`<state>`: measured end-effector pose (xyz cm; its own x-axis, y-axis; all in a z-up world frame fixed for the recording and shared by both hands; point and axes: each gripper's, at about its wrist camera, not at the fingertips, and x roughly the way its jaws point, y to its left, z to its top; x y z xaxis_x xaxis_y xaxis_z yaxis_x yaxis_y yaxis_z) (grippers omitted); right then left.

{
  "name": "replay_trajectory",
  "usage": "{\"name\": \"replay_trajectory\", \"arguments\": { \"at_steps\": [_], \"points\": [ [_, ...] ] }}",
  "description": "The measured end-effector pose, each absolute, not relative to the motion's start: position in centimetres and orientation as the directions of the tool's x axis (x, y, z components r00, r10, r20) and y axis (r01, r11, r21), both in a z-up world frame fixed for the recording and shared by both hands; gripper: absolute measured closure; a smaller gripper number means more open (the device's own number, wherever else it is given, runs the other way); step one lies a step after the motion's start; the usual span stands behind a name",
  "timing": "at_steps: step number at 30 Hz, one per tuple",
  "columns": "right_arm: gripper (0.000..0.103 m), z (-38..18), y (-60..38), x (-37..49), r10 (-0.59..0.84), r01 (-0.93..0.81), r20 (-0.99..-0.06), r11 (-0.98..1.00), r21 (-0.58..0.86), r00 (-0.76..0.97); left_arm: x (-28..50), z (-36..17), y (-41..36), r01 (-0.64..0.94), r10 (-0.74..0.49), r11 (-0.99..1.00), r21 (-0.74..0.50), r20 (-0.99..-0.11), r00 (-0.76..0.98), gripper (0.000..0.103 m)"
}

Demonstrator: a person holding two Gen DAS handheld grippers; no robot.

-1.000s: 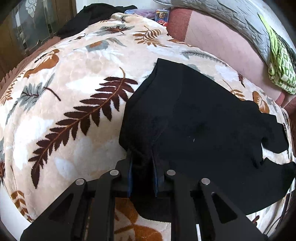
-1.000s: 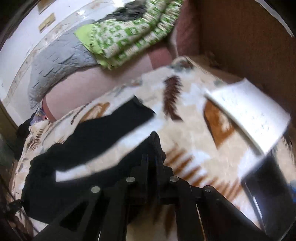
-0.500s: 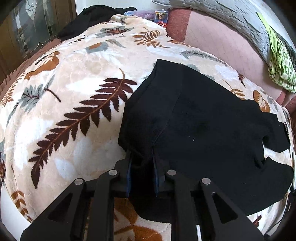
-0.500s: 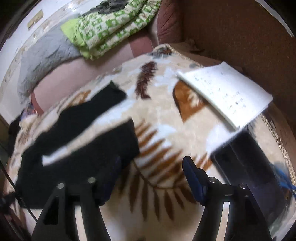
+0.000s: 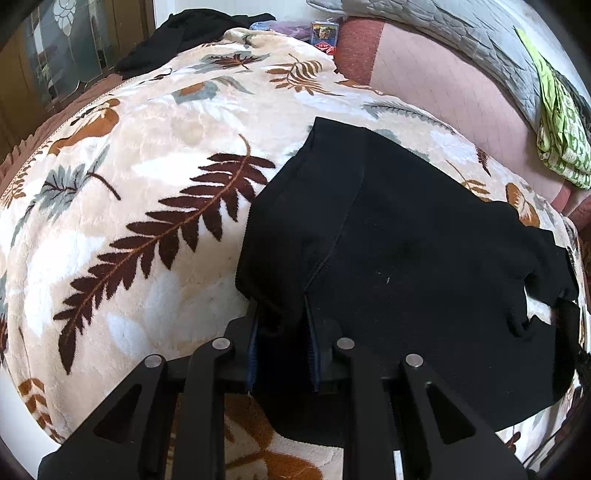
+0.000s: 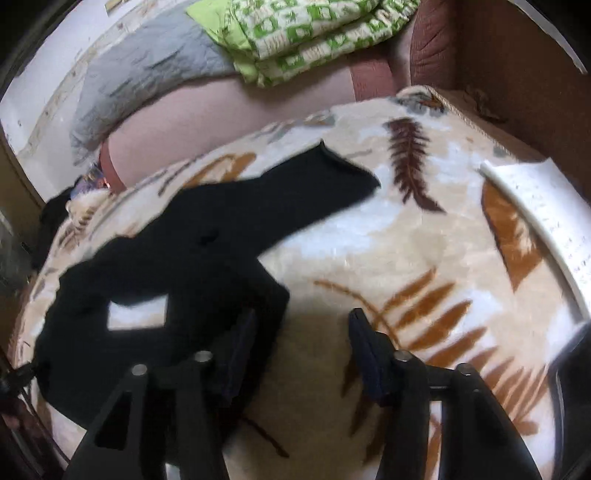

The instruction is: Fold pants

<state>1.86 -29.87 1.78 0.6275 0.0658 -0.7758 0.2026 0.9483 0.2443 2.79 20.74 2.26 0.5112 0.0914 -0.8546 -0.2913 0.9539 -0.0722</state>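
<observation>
Black pants (image 5: pixel 406 258) lie spread on a leaf-print blanket (image 5: pixel 155 177). At their near edge, my left gripper (image 5: pixel 280 314) is shut on a bunch of the black fabric. In the right wrist view the pants (image 6: pixel 184 266) stretch away to the left, with one leg (image 6: pixel 325 181) farther back. My right gripper (image 6: pixel 302 316) hangs low over the blanket with its jaws apart and closing. The corner of the nearer leg end (image 6: pixel 269 295) lies against the left finger and reaches just inside the gap. The pads do not press on it.
A white printed sheet (image 6: pixel 546 206) and a dark flat object (image 6: pixel 576 369) lie on the blanket at the right. A green-and-white folded quilt (image 6: pixel 306 33) and a grey quilt (image 6: pixel 147 74) rest on the pink sofa back. Another black garment (image 5: pixel 192 33) lies at the far end.
My right gripper let go of the leg end, opened wide, then narrowed a little while sinking toward the blanket. The left gripper and its hold are unchanged.
</observation>
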Motion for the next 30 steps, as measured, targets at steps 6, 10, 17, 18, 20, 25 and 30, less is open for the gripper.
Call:
{"name": "replay_trajectory", "arguments": {
  "at_steps": [6, 10, 17, 18, 20, 25, 30],
  "points": [
    [0.044, 3.8, -30.7, 0.3, 0.085, 0.237, -0.723, 0.913, 0.332, 0.686, 2.8, 2.3, 20.7, -0.292, 0.089, 0.953, -0.076, -0.854, 0.512, 0.085],
    [0.044, 4.2, -28.2, 2.0, 0.171, 0.146, -0.726, 0.925, 0.352, 0.666, 2.7, 2.3, 20.6, -0.290, 0.094, 0.954, -0.070, -0.852, 0.514, 0.085],
    [0.043, 4.0, -25.0, 3.4, 0.190, 0.131, -0.733, 0.925, 0.356, 0.653, 2.6, 2.3, 20.6, -0.289, 0.091, 0.955, -0.073, -0.851, 0.518, 0.085],
    [0.044, 4.7, -24.6, 3.0, 0.203, 0.106, -0.718, 0.926, 0.361, 0.666, 2.6, 2.3, 20.7, -0.290, 0.089, 0.954, -0.077, -0.851, 0.518, 0.085],
    [0.034, 5.5, -23.8, 2.3, 0.195, 0.081, -0.707, 0.938, 0.336, 0.680, 2.7, 2.3, 20.6, -0.292, 0.093, 0.954, -0.073, -0.851, 0.516, 0.085],
    [0.036, 3.7, -20.7, 4.0, 0.123, 0.035, -0.767, 0.982, 0.186, 0.630, 2.6, 2.2, 20.5, -0.289, 0.100, 0.955, -0.065, -0.848, 0.520, 0.084],
    [0.100, 3.9, -23.2, 2.4, 0.121, 0.107, -0.736, 0.961, 0.256, 0.667, 2.5, 2.4, 21.1, -0.288, 0.069, 0.953, -0.099, -0.851, 0.521, 0.084]
  ]
}}
